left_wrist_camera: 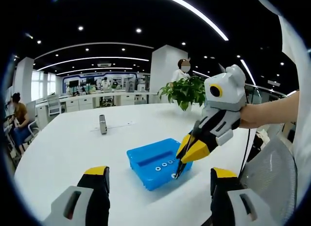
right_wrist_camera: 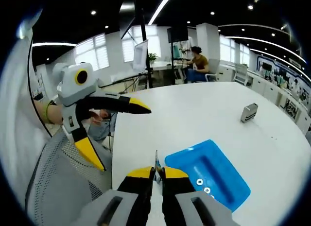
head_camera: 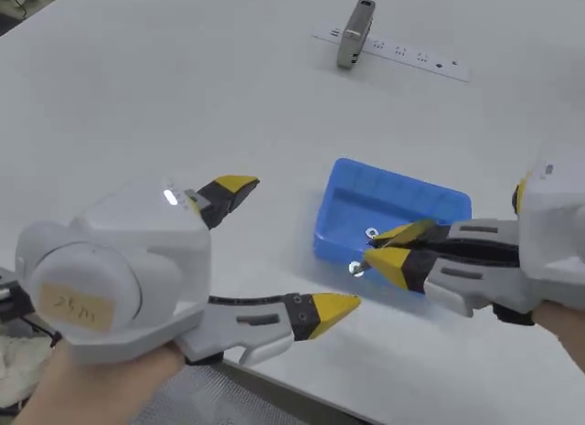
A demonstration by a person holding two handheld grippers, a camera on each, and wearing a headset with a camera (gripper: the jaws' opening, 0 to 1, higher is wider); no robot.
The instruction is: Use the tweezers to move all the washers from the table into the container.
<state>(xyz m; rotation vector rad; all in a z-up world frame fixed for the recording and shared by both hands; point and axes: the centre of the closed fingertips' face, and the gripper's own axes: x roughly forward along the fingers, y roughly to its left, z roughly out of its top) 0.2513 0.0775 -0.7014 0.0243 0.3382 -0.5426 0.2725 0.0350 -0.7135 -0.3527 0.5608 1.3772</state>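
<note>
Washers [left_wrist_camera: 164, 164] lie in a short row on the floor of the blue container [left_wrist_camera: 150, 180]. One more washer [head_camera: 356, 270] sits at the tip of the tweezers [left_wrist_camera: 178, 168], right at the container's near rim in the lower middle of the head view. Whether that one hangs inside the wall or just over it, I cannot tell. The right gripper [head_camera: 395, 249] comes in from the right edge of the frame with its fingers [head_camera: 395, 268] clenched tight on the tweezers. The tool slants steeply down toward the tray, probably so that the washer falls among the others once the pinch is eased. The left gripper [head_camera: 283, 249] hangs at the lower left with its fingers [head_camera: 233, 185] released, spread wide and grasping nothing. It seems parked there to keep clear of the tweezers' path while staying close enough to steady the container if it slides. The container stands on the white desk [head_camera: 137, 96] just ahead of both grippers, within easy reach, and well apart from the power strip [head_camera: 402, 52] near the top of the frame. With several washers in the tray and another at its edge, the step in hand looks like a drop-off. The thin rim is the risk: a washer let go too early could catch on it and bounce back onto the desk.
</note>
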